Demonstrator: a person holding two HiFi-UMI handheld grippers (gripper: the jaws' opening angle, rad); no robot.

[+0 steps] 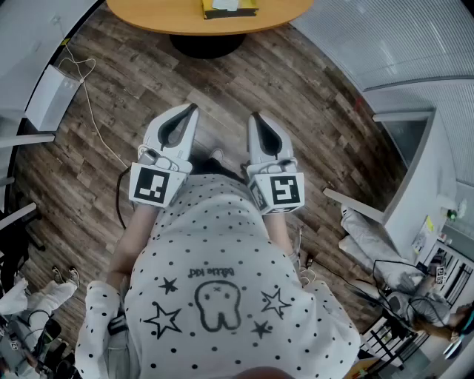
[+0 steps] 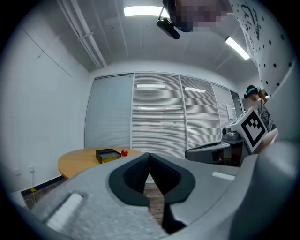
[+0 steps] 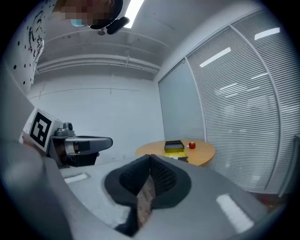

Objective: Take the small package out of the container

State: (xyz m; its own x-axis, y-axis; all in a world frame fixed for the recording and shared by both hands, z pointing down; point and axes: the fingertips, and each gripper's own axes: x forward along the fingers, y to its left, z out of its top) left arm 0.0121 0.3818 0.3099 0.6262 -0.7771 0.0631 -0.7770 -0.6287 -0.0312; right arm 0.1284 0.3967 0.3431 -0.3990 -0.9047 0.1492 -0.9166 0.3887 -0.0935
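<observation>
One round tan wooden worktop (image 1: 148,16) stands beyond a stretch of dark wood-plank floor (image 1: 311,111), in front of pale slatted blinds (image 2: 159,112). On it rest one shallow rectangular black container (image 2: 108,154) showing yellow inside, where the small package cannot be singled out, and one small red ball (image 2: 124,152) just beside it. Two grey plastic grippers, the left gripper (image 1: 194,109) and the right gripper (image 1: 254,117), have their jaws closed together on nothing, well apart from the container.
</observation>
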